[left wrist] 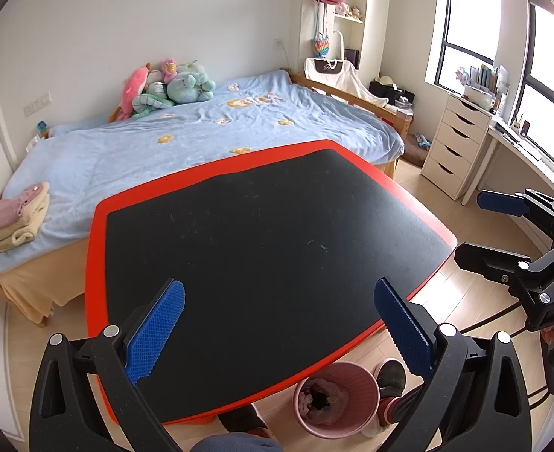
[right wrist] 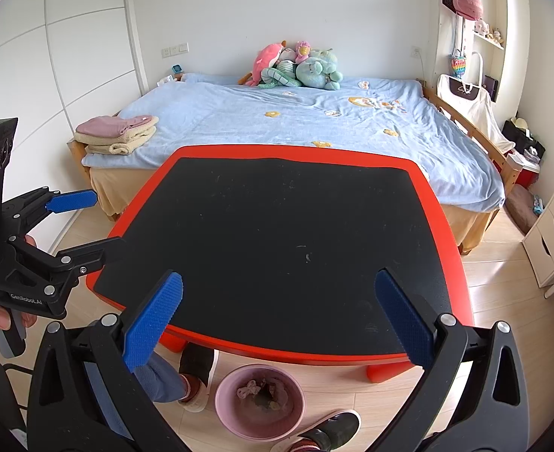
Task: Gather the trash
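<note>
A: Status of both tools?

B: Left tool [left wrist: 279, 333] — fingers spread wide apart, nothing between them. Right tool [right wrist: 279, 320] — the same, wide apart and empty. Both hover above the near edge of the worktop [right wrist: 442, 184], side by side, pointing toward the bed [right wrist: 314, 120].

A: Where is the trash?

B: On the black mat I see only faint specks and one small curl [right wrist: 307, 257] — too small to say what it is. It lies ahead of the right tool, roughly midway between its fingers and a little toward the right one; in the left view it sits ahead and to the right [left wrist: 320, 245]. So the right tool looks the nearer.

A: And the bin?

B: Pink bin [right wrist: 260, 403] on the floor, just under the near edge of the worktop, between the person's shoes. It already holds crumpled scraps [right wrist: 250, 390].

A: Judgement?

B: Collection appears nearly done. Any pickup runs forward; the drop runs back and down toward the bin.
</note>
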`<move>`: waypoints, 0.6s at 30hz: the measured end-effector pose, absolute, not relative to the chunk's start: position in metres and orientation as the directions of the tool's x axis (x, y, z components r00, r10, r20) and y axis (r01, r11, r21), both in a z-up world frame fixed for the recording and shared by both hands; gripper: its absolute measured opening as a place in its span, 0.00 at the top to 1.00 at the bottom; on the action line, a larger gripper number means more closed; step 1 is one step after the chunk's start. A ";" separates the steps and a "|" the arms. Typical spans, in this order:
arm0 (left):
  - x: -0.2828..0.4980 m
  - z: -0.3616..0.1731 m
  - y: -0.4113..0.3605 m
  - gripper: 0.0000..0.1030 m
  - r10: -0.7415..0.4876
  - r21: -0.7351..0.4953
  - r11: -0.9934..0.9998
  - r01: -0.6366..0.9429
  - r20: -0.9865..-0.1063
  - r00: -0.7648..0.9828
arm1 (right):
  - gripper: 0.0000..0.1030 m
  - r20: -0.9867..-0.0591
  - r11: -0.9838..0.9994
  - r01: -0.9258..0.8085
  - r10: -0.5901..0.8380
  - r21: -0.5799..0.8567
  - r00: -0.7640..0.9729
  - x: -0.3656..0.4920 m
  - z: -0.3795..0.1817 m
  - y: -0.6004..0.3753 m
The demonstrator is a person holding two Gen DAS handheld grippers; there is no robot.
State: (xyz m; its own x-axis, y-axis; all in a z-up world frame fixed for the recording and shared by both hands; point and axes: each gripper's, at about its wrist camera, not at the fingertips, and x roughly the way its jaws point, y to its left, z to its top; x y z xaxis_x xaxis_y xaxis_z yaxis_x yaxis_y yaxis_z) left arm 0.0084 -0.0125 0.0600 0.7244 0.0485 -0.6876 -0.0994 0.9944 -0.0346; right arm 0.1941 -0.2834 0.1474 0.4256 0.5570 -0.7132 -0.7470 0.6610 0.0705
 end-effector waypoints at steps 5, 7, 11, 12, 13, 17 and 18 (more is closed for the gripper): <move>0.009 0.060 -0.013 0.06 0.048 -0.036 0.994 -0.100 -0.688 0.724 | 0.03 -0.714 0.660 -0.748 0.557 0.070 0.425 0.194 0.148 -0.283; 0.008 0.059 -0.012 0.06 0.050 -0.035 0.994 -0.101 -0.688 0.724 | 0.03 -0.713 0.661 -0.747 0.557 0.070 0.425 0.194 0.148 -0.283; 0.008 0.057 -0.011 0.06 0.050 -0.034 0.994 -0.102 -0.689 0.723 | 0.03 -0.714 0.661 -0.748 0.557 0.070 0.425 0.194 0.148 -0.283; 0.008 0.058 -0.011 0.06 0.049 -0.035 0.994 -0.101 -0.688 0.724 | 0.03 -0.714 0.661 -0.747 0.557 0.070 0.425 0.194 0.148 -0.282; 0.008 0.058 -0.011 0.06 0.049 -0.035 0.994 -0.100 -0.688 0.724 | 0.03 -0.714 0.661 -0.747 0.556 0.070 0.425 0.194 0.148 -0.282; 0.008 0.055 -0.010 0.06 0.045 -0.038 0.994 -0.098 -0.688 0.725 | 0.03 -0.714 0.661 -0.747 0.556 0.069 0.425 0.194 0.148 -0.282; 0.008 0.054 -0.009 0.06 0.044 -0.039 0.994 -0.098 -0.688 0.724 | 0.03 -0.714 0.660 -0.748 0.556 0.069 0.425 0.194 0.148 -0.282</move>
State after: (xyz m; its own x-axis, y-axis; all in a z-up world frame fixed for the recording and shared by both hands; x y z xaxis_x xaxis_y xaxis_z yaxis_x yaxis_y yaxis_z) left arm 0.0076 -0.0092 0.0544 0.7244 0.0441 -0.6880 -0.0979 0.9944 -0.0394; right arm 0.1942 -0.2821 0.1477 0.4250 0.5558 -0.7145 -0.7477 0.6604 0.0691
